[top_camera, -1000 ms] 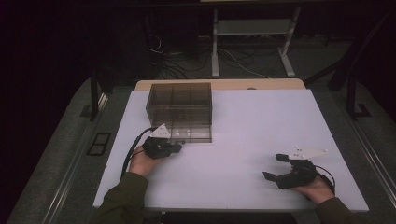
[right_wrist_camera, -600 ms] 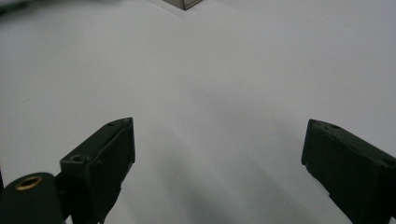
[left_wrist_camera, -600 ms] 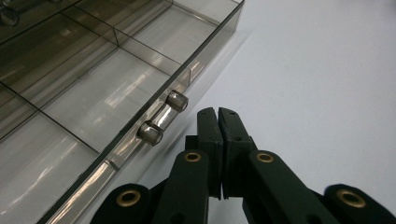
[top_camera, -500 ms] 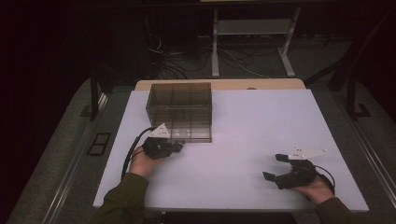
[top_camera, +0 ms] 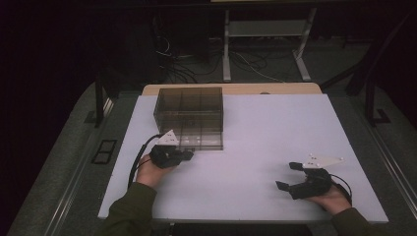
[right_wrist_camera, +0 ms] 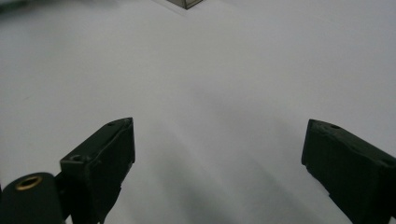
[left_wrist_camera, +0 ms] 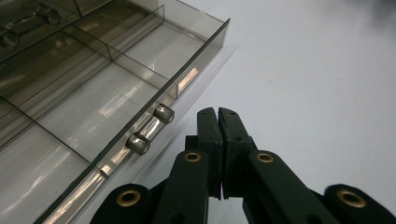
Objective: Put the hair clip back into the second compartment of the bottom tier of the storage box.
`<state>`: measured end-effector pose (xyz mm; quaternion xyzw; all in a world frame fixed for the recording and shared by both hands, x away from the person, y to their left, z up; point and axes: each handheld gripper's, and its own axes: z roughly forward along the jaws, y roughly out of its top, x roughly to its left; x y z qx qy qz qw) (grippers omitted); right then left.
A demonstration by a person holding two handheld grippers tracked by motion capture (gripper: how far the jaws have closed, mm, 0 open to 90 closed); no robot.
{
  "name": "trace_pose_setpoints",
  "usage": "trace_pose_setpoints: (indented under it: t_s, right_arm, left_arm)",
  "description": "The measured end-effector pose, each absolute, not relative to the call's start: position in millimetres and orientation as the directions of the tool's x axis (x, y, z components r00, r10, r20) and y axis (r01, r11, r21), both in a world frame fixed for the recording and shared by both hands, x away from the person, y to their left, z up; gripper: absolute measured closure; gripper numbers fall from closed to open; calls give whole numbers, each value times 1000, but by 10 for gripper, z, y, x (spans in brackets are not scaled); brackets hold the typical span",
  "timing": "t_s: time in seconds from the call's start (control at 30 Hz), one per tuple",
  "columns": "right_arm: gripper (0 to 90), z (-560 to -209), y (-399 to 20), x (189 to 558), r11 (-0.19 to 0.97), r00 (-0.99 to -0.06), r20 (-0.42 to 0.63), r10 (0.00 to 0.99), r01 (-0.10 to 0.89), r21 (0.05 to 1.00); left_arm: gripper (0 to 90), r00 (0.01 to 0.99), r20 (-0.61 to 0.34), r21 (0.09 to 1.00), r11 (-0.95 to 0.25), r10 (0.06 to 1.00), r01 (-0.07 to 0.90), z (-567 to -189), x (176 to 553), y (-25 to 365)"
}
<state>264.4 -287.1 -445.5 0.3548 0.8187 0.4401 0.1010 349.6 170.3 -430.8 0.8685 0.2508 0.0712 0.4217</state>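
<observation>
A smoky clear plastic box with divided compartments stands on the white table, at its far left. My left gripper rests just in front of the box's near wall, jaws shut with nothing between them. In the left gripper view the shut gripper sits beside the box's small handle, close to it but apart. My right gripper lies near the table's front right with its jaws wide open. The right gripper view shows that gripper spread over bare table, holding nothing.
The box's corner shows at the top of the right gripper view. Beyond the table's far edge stand a metal stand's legs and loose cables on a dark floor. A wooden strip runs along the table's back.
</observation>
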Motion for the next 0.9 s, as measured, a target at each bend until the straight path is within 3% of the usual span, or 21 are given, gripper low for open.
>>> trace_pose_setpoints:
  t_s: [0.9]
  right_arm:
    - [89,-4460,-2872,2647,352,-721,148,677,495,794]
  left_arm:
    - [878,850,-108,816,-443,516,372,-4122,3516,1805]
